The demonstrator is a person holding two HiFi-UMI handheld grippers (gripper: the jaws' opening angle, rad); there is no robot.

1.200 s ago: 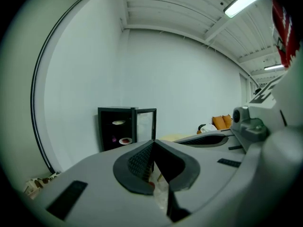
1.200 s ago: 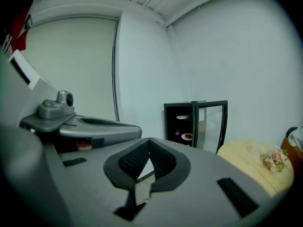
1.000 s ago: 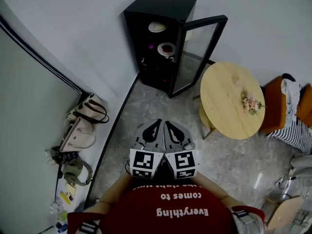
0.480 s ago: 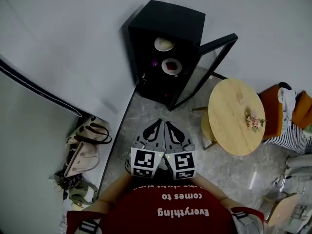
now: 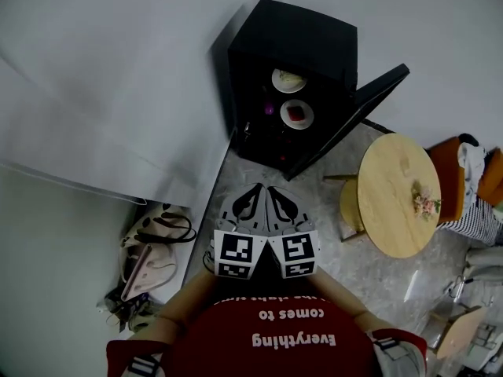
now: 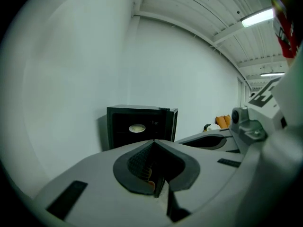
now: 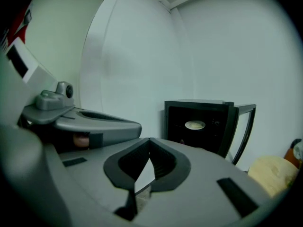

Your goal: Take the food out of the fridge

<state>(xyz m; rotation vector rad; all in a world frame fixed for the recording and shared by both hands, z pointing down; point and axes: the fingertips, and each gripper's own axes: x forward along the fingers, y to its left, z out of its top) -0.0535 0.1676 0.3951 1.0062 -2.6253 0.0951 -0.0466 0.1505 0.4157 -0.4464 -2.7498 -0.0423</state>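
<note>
With the left gripper (image 5: pixel 253 191) and right gripper (image 5: pixel 275 192) both pinched shut and empty, well short of the open fridge (image 5: pixel 314 42), spread one gripper's jaws before reaching the plated food (image 5: pixel 288 79) on the upper shelf, keeping clear of the door (image 5: pixel 363 104).

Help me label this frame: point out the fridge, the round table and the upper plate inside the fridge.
fridge (image 5: pixel 310 34): head view, on its black top panel.
round table (image 5: pixel 393 187): head view, bare wood of the tabletop.
upper plate (image 5: pixel 288 79): head view, middle of the plate.
</note>
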